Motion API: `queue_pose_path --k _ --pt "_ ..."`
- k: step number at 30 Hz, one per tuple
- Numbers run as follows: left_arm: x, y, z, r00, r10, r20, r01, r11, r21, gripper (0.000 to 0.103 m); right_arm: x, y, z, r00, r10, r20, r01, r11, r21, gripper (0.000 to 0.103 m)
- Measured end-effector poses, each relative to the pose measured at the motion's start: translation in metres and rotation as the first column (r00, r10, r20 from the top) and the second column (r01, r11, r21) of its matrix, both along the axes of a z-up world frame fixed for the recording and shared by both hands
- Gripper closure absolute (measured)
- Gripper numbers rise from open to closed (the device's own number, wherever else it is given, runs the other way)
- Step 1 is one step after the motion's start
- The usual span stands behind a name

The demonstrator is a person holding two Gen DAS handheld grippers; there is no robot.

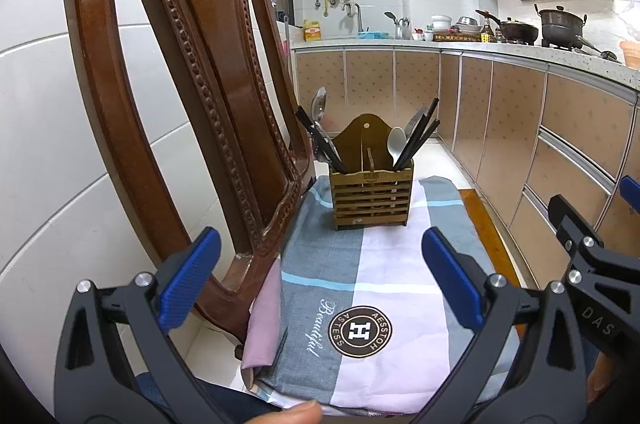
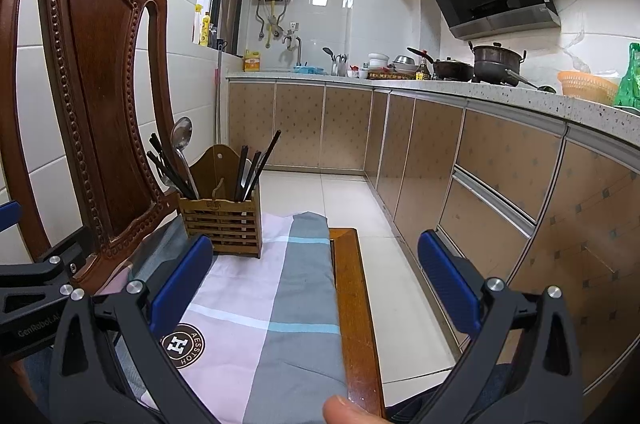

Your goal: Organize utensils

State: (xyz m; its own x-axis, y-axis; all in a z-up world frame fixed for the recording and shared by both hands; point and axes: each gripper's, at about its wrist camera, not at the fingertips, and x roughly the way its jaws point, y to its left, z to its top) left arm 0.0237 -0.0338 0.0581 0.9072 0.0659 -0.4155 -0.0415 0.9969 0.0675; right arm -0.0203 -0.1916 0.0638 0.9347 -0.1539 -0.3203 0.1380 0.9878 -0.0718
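A slatted wooden utensil holder (image 1: 371, 197) (image 2: 221, 226) stands at the far end of a chair seat covered by a checked cloth (image 1: 360, 288) (image 2: 256, 308). Black chopsticks (image 1: 322, 145) (image 2: 170, 169) and a metal spoon (image 1: 319, 105) (image 2: 182, 137) lean in its left compartment. A spoon (image 1: 396, 143) and more chopsticks (image 1: 420, 137) (image 2: 256, 163) stand in its right compartment. My left gripper (image 1: 320, 248) is open and empty, short of the holder. My right gripper (image 2: 316, 248) is open and empty, over the seat's right edge.
The carved wooden chair back (image 1: 192, 63) (image 2: 92, 103) rises on the left, close to the holder. Kitchen cabinets (image 1: 520, 127) (image 2: 480, 163) run along the right, with pots (image 2: 496, 61) on the counter. Tiled floor (image 2: 360, 207) lies between. My right gripper shows at the left view's right edge (image 1: 592, 252).
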Motion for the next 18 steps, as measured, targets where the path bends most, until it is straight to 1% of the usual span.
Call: queue_pose_path --k 18 --pt "-0.0004 -0.0011 0.0004 1.000 0.000 -0.002 0.000 1.000 0.002 0.004 0.0014 0.0020 -0.0013 1.000 0.002 -0.001 -0.002 1.000 -0.002 0.003"
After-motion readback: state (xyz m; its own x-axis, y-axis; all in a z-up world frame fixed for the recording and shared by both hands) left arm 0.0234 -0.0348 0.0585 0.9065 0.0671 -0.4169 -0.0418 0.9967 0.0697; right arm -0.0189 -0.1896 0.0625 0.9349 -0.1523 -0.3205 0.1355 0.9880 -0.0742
